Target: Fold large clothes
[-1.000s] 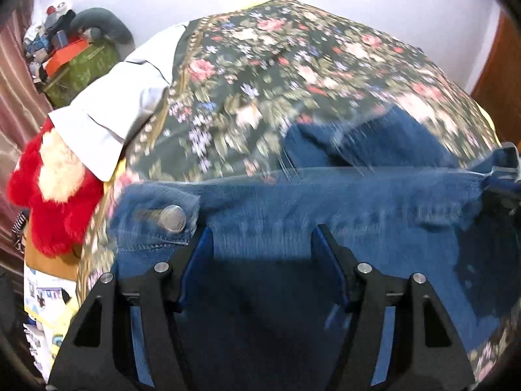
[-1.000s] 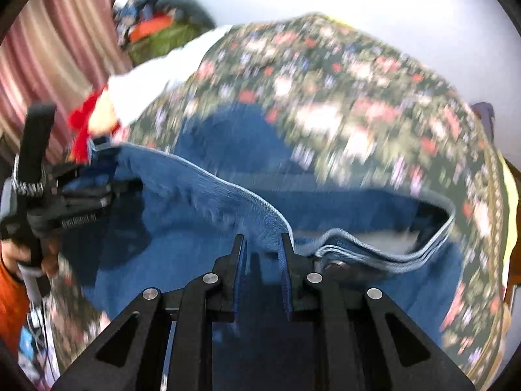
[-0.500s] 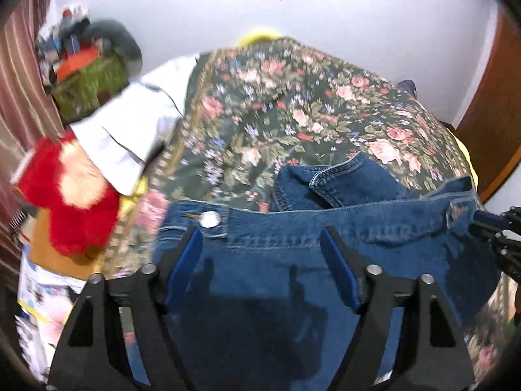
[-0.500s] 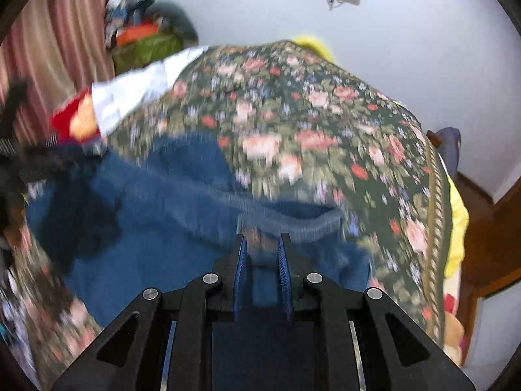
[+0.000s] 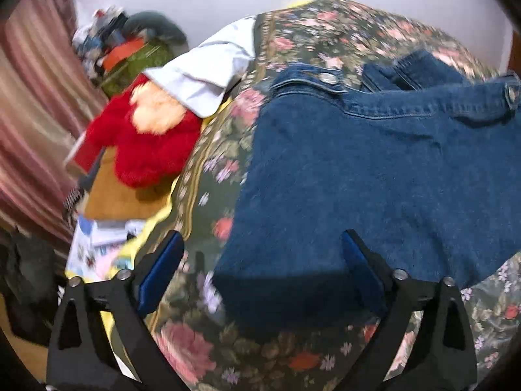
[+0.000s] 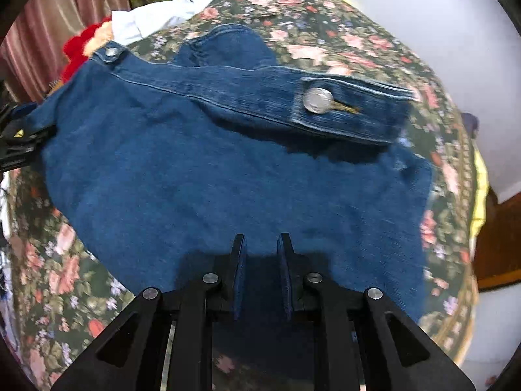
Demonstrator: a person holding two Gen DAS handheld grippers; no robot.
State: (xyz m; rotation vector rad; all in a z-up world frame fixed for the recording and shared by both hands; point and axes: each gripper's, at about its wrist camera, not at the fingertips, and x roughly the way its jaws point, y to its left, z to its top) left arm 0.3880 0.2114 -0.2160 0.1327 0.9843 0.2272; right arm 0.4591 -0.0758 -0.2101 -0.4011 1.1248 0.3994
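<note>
Denim jacket (image 6: 228, 176) lies spread flat on the floral bedspread (image 6: 342, 26), its buttoned hem band (image 6: 260, 94) toward the far side. At its left edge, the left hand-held gripper (image 5: 260, 260) is opening wide, its jaws straddling the jacket's corner without pressing it. Over its near edge, the right hand-held gripper (image 6: 260, 254) is nearly closed, gripping nothing visible.
</note>
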